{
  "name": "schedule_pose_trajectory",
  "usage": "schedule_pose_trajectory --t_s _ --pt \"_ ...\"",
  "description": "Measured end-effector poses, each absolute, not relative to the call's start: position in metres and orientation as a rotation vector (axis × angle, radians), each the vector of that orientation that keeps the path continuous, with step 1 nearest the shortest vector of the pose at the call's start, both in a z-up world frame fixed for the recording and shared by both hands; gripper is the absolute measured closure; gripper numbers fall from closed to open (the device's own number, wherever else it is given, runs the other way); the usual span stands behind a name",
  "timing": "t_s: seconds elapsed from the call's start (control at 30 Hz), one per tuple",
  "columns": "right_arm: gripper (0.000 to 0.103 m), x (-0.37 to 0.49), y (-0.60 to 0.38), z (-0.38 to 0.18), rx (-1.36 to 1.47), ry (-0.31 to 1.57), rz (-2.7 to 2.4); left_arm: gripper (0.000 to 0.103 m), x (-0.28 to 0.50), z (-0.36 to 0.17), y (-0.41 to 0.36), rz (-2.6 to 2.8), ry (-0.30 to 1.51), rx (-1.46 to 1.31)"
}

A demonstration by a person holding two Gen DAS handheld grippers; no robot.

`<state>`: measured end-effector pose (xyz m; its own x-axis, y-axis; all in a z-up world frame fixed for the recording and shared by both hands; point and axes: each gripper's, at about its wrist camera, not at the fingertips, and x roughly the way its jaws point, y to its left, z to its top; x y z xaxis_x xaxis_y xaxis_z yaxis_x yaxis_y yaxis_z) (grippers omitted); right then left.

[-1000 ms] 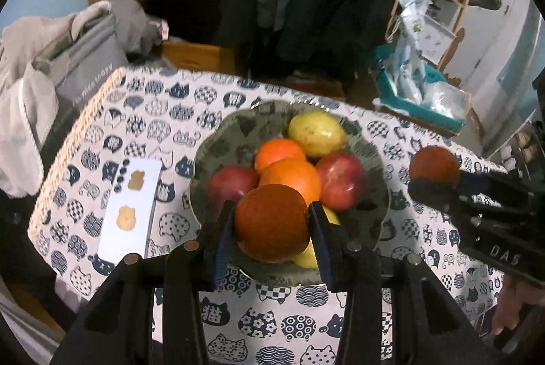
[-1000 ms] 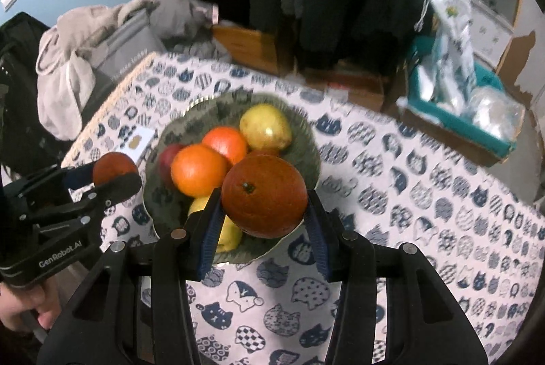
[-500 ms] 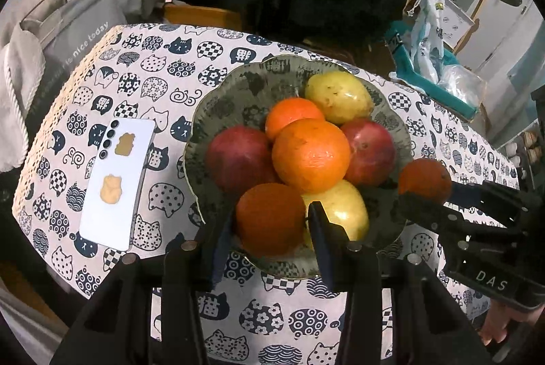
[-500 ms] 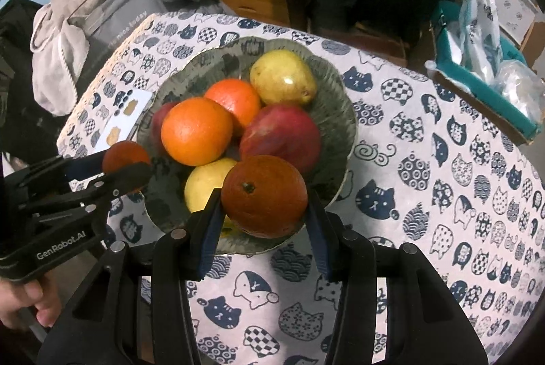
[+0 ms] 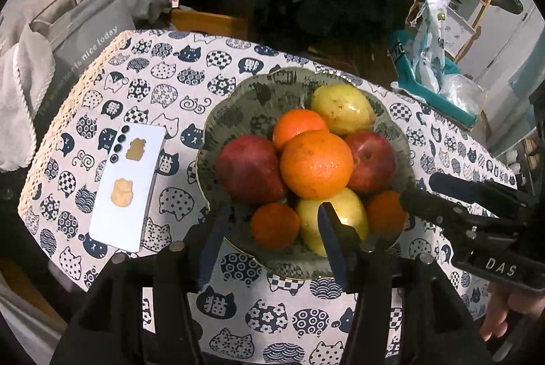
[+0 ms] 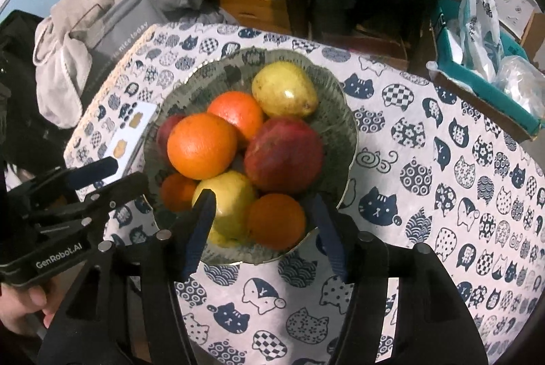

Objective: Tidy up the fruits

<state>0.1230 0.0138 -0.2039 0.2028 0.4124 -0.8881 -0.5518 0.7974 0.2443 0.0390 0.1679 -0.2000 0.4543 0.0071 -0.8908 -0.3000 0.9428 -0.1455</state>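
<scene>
A grey-green patterned bowl (image 5: 218, 112) (image 6: 347, 112) on the cat-print tablecloth holds oranges, red apples and yellow pears. A small dark orange (image 5: 275, 225) lies at the bowl's near edge between the fingers of my left gripper (image 5: 272, 211). Its jaws are opening and the pads stand clear of the fruit. Another small orange (image 6: 276, 221) rests in the bowl beside a yellow pear (image 6: 226, 201), between the opening jaws of my right gripper (image 6: 262, 194), untouched. Each view shows the other gripper at the bowl's side: the right gripper (image 5: 419, 189) and the left gripper (image 6: 129, 170).
A white phone (image 5: 127, 184) lies face down left of the bowl. A grey bag with a towel (image 5: 78, 34) stands off the table's left edge. A teal box of plastic bags (image 5: 439, 75) sits beyond the far right edge. A person's hand (image 5: 500, 314) grips the right tool.
Both grippers sank to the bowl's near rim and their jaws parted. The two small oranges they held now lie in the bowl.
</scene>
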Motion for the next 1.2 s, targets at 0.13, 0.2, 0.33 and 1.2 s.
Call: schedule_pose_trajectory --t_s 0.13,0.2,0.33,1.2 --pt "0.042 0.123 0.008 -0.188 -0.125 1.148 0.655 0.040 0.036 -0.188 0.167 0.192 1.059 -0.296" --pt "0.042 0.122 0.006 -0.178 -0.127 1.120 0.640 0.037 0.034 -0.180 0.167 0.189 1.039 -0.295" --pt "0.038 0.119 -0.001 -0.156 -0.140 1.054 0.610 0.035 0.032 -0.166 0.165 0.181 1.009 -0.292" --pt "0.021 0.068 -0.079 -0.020 -0.160 0.665 0.435 0.011 -0.002 -0.038 0.130 0.158 0.716 -0.180"
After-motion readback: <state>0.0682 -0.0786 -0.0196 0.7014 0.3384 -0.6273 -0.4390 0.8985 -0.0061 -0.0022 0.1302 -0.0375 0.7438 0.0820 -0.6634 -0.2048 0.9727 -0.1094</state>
